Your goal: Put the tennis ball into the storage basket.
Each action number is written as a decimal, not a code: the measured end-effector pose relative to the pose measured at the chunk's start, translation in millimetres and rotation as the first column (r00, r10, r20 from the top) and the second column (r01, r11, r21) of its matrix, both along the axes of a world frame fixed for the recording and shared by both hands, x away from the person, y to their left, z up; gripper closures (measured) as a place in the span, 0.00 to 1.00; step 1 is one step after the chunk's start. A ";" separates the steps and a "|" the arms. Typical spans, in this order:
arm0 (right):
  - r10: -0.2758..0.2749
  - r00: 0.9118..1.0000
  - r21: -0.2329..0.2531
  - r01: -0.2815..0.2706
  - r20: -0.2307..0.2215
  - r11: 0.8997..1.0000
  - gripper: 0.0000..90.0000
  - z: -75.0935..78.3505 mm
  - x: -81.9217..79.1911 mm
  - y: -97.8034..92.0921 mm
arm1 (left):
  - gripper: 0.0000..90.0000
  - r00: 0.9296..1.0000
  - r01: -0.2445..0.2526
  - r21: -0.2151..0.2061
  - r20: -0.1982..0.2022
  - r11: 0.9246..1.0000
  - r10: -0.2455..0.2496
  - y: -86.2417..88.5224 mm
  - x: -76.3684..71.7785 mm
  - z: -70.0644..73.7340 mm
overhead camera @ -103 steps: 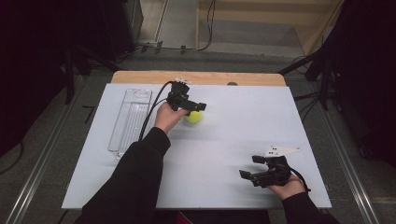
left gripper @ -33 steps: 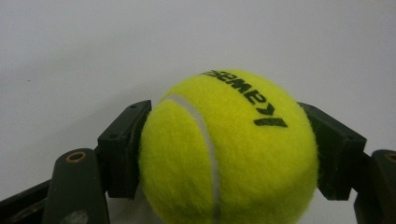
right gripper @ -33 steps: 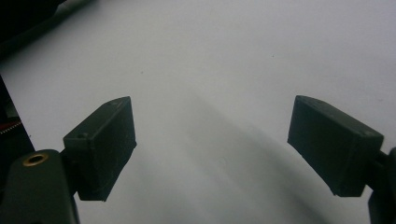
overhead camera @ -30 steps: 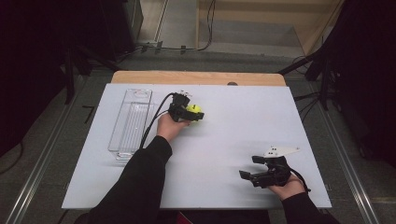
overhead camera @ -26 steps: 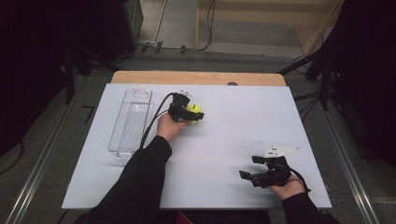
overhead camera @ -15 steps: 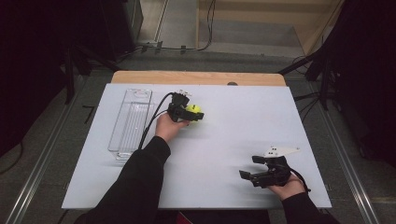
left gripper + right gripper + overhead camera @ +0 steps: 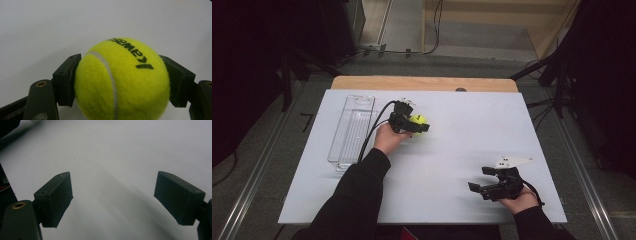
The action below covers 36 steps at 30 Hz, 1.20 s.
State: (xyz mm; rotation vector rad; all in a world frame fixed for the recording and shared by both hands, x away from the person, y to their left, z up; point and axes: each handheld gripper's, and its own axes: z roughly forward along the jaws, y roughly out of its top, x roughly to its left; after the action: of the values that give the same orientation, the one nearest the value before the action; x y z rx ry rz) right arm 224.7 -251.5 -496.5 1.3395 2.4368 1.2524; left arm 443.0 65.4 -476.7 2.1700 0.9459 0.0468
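A yellow-green tennis ball (image 7: 417,120) with black lettering sits between the jaws of my left gripper (image 7: 414,123), left of the table's middle. In the left gripper view the ball (image 7: 122,80) is pressed on both sides by the black pads (image 7: 65,79), so the gripper (image 7: 122,82) is shut on it. My right gripper (image 7: 482,180) rests near the front right of the white table (image 7: 462,130), jaws wide apart. The right gripper view shows its two pads (image 7: 56,197) spread over bare table, and nothing lies between them at the right gripper (image 7: 113,200).
A clear plastic tray (image 7: 352,131) lies lengthwise at the table's left, just left of my left hand. A bare wooden strip (image 7: 422,83) runs along the far edge. A black cable (image 7: 374,127) trails from the left gripper toward the tray.
The left gripper closed on the ball and shifted slightly left with it since 3.4 s ago. Over the last second nothing visibly moved. The right gripper stayed put.
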 end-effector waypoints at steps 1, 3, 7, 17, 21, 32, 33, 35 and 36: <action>-0.001 1.000 0.000 0.001 0.000 1.000 0.15 0.0 0.0 0.0 | 0.29 1.000 0.001 -0.001 0.005 1.000 -0.001 0.8 -1.1 0.2; 0.000 1.000 -0.001 0.000 0.000 1.000 0.15 0.0 0.0 0.0 | 0.29 1.000 0.001 0.000 0.002 1.000 -0.001 3.3 -2.4 0.5; -0.001 1.000 -0.002 0.001 -0.001 1.000 0.15 -0.1 0.0 0.0 | 0.29 1.000 0.000 -0.001 -0.003 1.000 0.000 6.8 -6.3 1.5; 0.000 1.000 0.002 0.000 -0.002 1.000 0.15 -0.2 0.4 -0.5 | 0.29 1.000 0.023 0.006 -0.012 1.000 -0.023 7.1 -15.9 8.8; -0.002 1.000 0.002 0.002 -0.001 1.000 0.15 0.0 0.2 -0.3 | 0.29 1.000 0.027 0.001 -0.012 1.000 -0.027 7.0 -18.3 13.0; 0.000 1.000 0.002 0.000 0.001 1.000 0.15 0.5 0.0 -0.8 | 0.29 0.999 0.036 0.000 -0.017 0.999 -0.036 6.2 -23.5 22.2; 0.000 1.000 0.002 0.000 0.000 1.000 0.15 0.6 0.0 -0.7 | 0.29 0.999 0.038 0.003 -0.017 0.999 -0.038 6.5 -23.8 23.2; 0.000 1.000 0.003 0.000 0.000 1.000 0.15 0.6 -0.1 -0.4 | 0.29 0.999 0.037 0.000 -0.019 0.999 -0.037 6.7 -24.5 24.8; 0.000 1.000 0.003 0.000 0.000 1.000 0.15 0.6 -0.1 -0.3 | 0.29 0.999 0.037 0.002 -0.018 0.999 -0.037 7.1 -24.7 25.8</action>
State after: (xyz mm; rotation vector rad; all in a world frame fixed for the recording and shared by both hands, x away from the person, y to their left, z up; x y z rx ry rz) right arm 224.6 -251.9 -495.9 1.3407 2.4355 1.2565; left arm 418.3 72.5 -451.0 2.1923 0.9161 0.0103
